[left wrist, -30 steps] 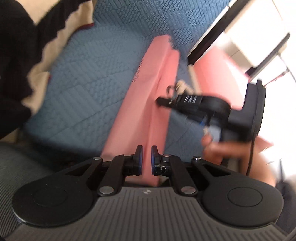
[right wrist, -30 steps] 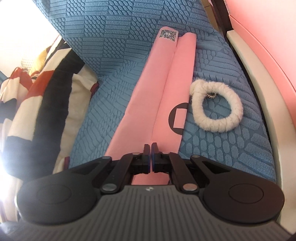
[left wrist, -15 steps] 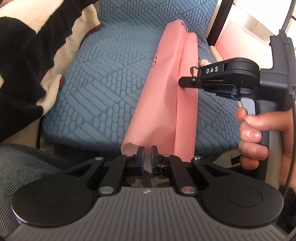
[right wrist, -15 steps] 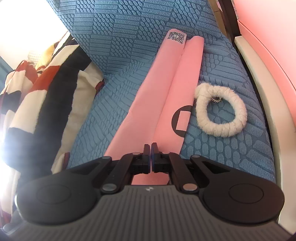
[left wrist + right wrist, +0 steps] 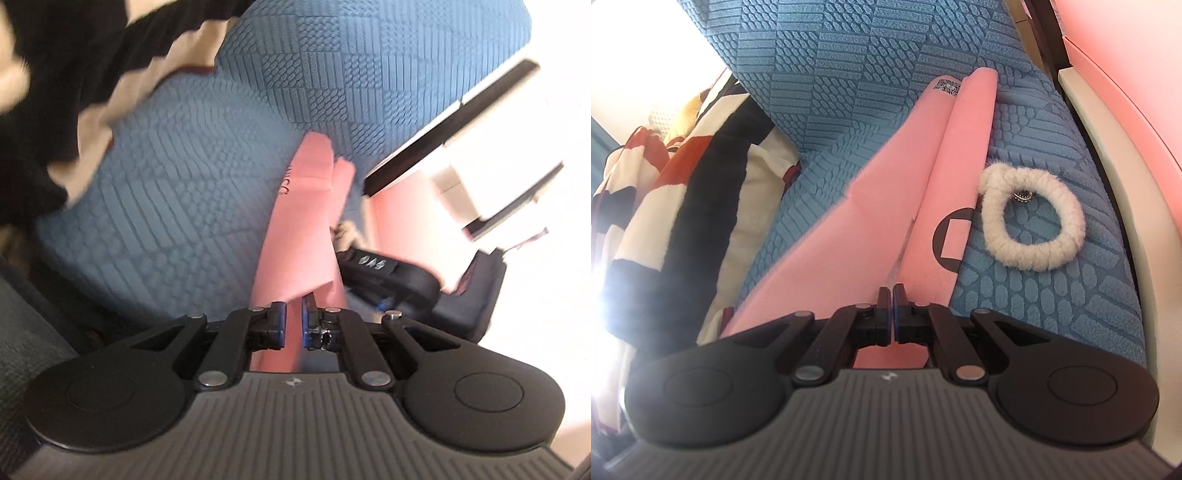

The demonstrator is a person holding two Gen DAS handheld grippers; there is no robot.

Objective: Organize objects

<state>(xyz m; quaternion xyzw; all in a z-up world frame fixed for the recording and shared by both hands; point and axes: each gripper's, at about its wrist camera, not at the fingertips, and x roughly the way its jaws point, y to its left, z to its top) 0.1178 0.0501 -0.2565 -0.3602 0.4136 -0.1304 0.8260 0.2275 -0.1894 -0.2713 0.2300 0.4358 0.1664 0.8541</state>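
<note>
Item: pink folded bag (image 5: 886, 206), long and flat, lying on the blue textured seat cushion (image 5: 1034, 295). Long axis runs from the near edge of the cushion away toward the backrest; far end bears a small QR label (image 5: 947, 86), and a black ring mark with a pink square (image 5: 951, 236) sits on its right-hand fold.

Left hand-held gripper (image 5: 293, 325): jaws drawn nearly together, the bag's near end (image 5: 295, 258) passing between the blue pads; whether the pads press on it cannot be told, the picture being blurred.

Right hand-held gripper (image 5: 891, 314): jaws pressed together on a thin raised edge of the bag, at its near end.

Right wrist view only: a white fluffy hair tie (image 5: 1032, 218) with a small metal charm, on the cushion just beside the bag's right edge; a striped red, black and cream blanket (image 5: 676, 206) at left.

Left wrist view only: the right hand-held gripper seen from outside (image 5: 388, 273), at the bag's right side; black and cream fabric (image 5: 55, 92) at upper left.
</note>
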